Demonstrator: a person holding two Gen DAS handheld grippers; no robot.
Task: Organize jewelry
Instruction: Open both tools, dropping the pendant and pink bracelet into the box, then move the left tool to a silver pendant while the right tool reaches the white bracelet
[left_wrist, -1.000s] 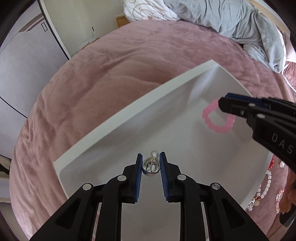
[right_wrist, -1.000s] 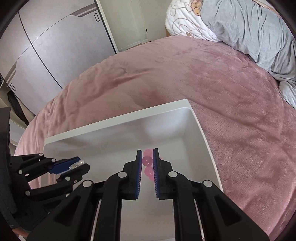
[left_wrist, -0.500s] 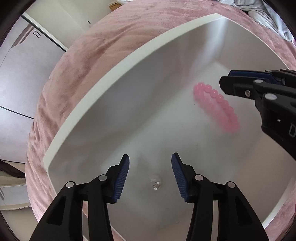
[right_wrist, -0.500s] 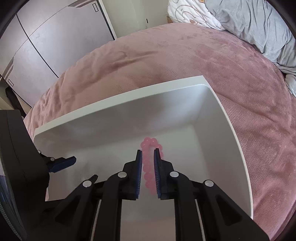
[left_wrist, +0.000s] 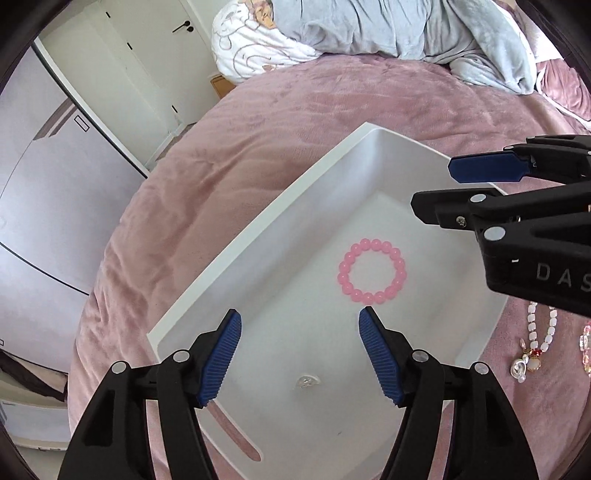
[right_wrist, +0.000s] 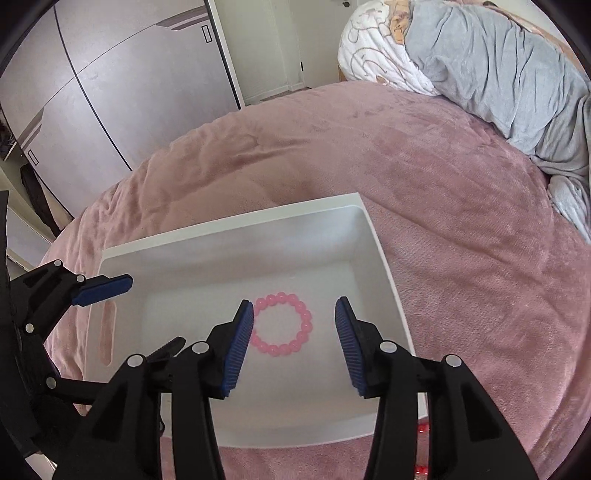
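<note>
Left wrist view: the left gripper (left_wrist: 300, 325) is held spread wide above the white tray (left_wrist: 258, 240), nothing between its blue pads. Just ahead of its fingertips a pink bead bracelet (left_wrist: 372, 271) lies flat as a ring on the tray floor. Below the gap a small silvery piece, possibly a pendant (left_wrist: 307, 381), is seen on the floor. From the right wrist view, the right gripper (right_wrist: 294, 314) is likewise spread, the bracelet (right_wrist: 282, 324) seen between its pads. More beaded jewelry (left_wrist: 535, 343) lies on the pink bedspread (left_wrist: 258, 129), right of the tray.
</note>
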